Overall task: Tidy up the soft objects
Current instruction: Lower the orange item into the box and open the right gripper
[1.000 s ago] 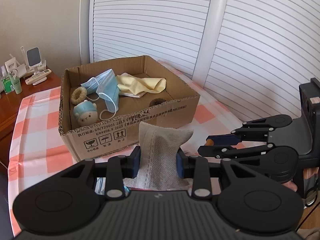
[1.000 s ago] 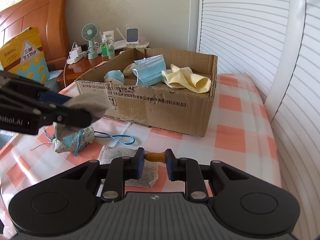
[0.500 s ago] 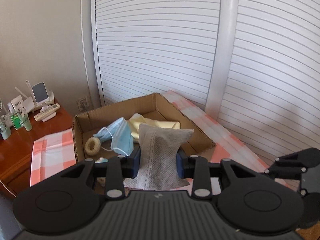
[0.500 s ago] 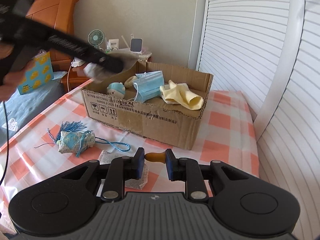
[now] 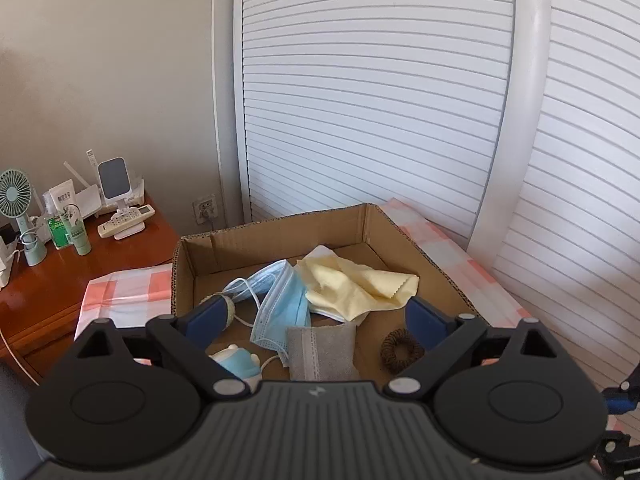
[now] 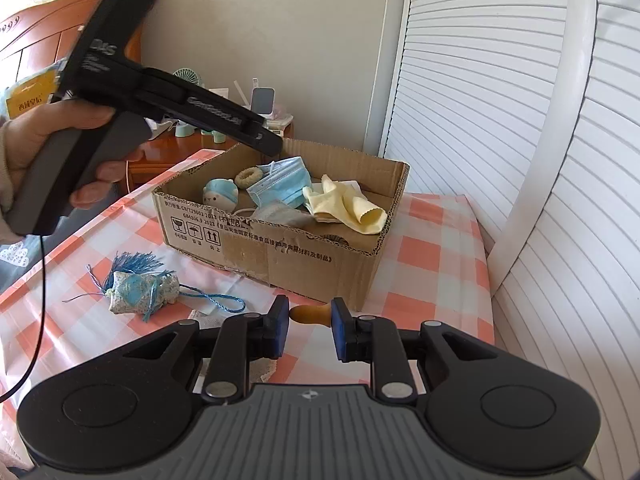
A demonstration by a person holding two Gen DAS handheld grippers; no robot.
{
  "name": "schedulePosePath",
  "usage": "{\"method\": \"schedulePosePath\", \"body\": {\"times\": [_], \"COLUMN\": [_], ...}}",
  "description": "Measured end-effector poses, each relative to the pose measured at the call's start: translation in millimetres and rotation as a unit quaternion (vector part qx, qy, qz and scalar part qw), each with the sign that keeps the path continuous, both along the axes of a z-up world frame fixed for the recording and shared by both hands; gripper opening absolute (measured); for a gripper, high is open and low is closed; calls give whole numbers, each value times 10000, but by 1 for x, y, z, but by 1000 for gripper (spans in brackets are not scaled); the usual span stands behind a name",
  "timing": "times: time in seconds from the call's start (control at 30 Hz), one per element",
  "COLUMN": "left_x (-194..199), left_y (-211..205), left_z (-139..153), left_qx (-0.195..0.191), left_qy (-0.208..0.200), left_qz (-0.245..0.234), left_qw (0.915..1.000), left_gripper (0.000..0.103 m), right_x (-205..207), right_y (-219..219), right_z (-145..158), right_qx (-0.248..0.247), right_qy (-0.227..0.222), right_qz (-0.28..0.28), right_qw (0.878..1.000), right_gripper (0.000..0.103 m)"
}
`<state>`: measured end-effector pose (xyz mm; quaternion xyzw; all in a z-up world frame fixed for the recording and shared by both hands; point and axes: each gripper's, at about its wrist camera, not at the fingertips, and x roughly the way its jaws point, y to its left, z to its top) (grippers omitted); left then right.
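Note:
My left gripper [image 5: 316,312] hovers over the cardboard box [image 5: 280,228], jaws opening wide, nothing touching the pads. Below it a grey cloth pouch [image 5: 320,352] lies loose in the box beside a blue face mask [image 5: 280,308], a yellow cloth [image 5: 352,284], a brown hair tie [image 5: 400,350] and a blue plush toy [image 5: 240,362]. In the right wrist view the left gripper [image 6: 268,144] pokes over the box [image 6: 280,240]. My right gripper [image 6: 310,318] is shut on a small orange object [image 6: 310,312], held above the checked tablecloth [image 6: 432,248].
A blue tasselled sachet [image 6: 140,288] and a flat pale pad [image 6: 208,316] lie on the cloth in front of the box. A wooden nightstand [image 5: 60,276] with a fan and bottles stands to the left. White louvred doors [image 5: 380,100] run behind the box.
The left gripper travelled up and over the box, then opened; the grey pouch left its pads and now lies in the box. The right gripper rose slightly, still holding the orange object.

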<state>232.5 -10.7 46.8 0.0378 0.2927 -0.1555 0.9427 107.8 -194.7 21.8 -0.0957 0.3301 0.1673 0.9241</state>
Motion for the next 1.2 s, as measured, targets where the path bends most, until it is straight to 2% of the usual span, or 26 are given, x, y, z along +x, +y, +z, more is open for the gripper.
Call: {"method": "schedulePosePath", "body": {"times": [0.07,0.27,0.43,0.63,0.8,0.93,1.2], "left_x": [-9,-52,-99,-131,-144,-151,-155], "left_y": [3,2,-5,-5,7,24,53], "left_z": [2,12,7,-3,0,-1,-13], "left_qx": [63,509,804,752,770,643,524], "left_qy": [-38,-248,-226,-33,-103,-101,153], "left_qz": [17,-24,-161,-48,82,102,294], "left_qw": [10000,9984,9964,9972,9969,9978,9981], "left_gripper": [101,102,103,102,102,102,102], "right_x": [1,2,8,21,45,75,138], "right_y": [0,0,3,9,17,25,44], "right_z": [0,5,6,13,23,24,22], "right_qx": [6,123,142,56,-59,-210,-396], "right_qy": [-12,-95,-107,-175,-245,-279,-213], "right_qz": [-7,4,19,70,100,42,-125], "right_qw": [10000,9999,9998,9998,9996,9994,9989], "right_gripper": [26,26,26,26,26,26,26]}}
